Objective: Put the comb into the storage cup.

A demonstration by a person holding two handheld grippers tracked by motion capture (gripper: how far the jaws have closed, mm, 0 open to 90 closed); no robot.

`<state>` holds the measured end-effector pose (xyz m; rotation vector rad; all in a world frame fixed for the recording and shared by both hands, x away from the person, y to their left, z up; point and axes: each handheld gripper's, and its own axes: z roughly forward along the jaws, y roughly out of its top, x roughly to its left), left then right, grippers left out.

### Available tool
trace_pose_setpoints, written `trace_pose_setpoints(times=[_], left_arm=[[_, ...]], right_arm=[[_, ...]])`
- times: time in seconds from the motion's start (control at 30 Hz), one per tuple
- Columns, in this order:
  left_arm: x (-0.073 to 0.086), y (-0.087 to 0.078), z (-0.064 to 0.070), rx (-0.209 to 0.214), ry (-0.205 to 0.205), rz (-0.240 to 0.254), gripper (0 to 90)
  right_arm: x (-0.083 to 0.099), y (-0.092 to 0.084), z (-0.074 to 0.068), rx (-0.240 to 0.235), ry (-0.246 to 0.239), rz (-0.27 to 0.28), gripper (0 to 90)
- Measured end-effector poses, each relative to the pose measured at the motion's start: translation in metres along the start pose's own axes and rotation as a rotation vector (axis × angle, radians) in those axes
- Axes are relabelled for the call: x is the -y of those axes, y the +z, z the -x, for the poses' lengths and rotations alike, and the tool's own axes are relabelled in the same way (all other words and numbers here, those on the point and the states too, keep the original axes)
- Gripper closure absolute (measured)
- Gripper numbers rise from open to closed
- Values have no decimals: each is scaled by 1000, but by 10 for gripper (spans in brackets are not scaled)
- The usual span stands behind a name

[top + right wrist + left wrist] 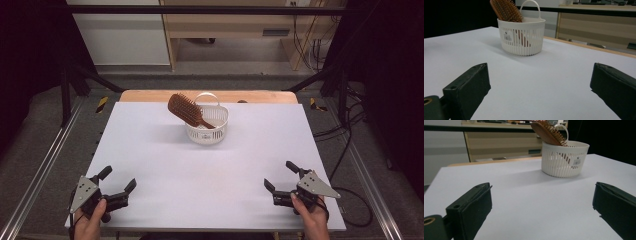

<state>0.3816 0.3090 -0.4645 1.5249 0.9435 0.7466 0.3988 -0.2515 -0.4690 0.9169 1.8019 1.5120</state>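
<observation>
Both my tools, left [118,186] and right [281,175], rest spread and empty at the worktop's [150,165] near corners. The hairbrush [186,109] leans from the basket [207,134] near the far edge; I judge a careless pull could tip that light basket.

the hairbrush [187,110] leans in the basket [207,131] at the table's [160,165] far middle.

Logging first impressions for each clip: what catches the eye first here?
A brown hairbrush stands tilted in a small white basket at the far middle of the white table, its head sticking out over the rim. Near the front edge, the left gripper and right gripper rest open, far from it.
</observation>
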Motion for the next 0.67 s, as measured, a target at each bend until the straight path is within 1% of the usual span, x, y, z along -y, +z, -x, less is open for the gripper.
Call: trace_pose_setpoints(times=[0.1,0.2,0.23,0.3,0.4,0.43,0.53,0.6,0.67], left_arm=[[1,4,6,13,7,-6,22],[1,8,12,31,7,-16,23],[1,9,14,30,8,-25,23],[1,12,17,31,-4,-27,28],[1,16,21,41,-40,-30,29],[2,18,22,41,-42,-28,29],[5,22,26,45,-13,-34,28],[7,22,27,44,3,-34,29],[7,21,26,33,9,-29,28]], right_arm=[[1,2,-1,-7,3,-3,22],[1,4,-1,-26,1,-5,34],[1,5,-1,-30,3,-4,37],[1,6,-1,-40,12,-5,41],[2,9,-1,-50,25,-6,49],[2,10,-1,-49,24,-7,49],[2,13,-2,-50,32,-11,51],[2,16,-3,-41,21,-24,53],[3,19,-3,-24,21,-43,53]])
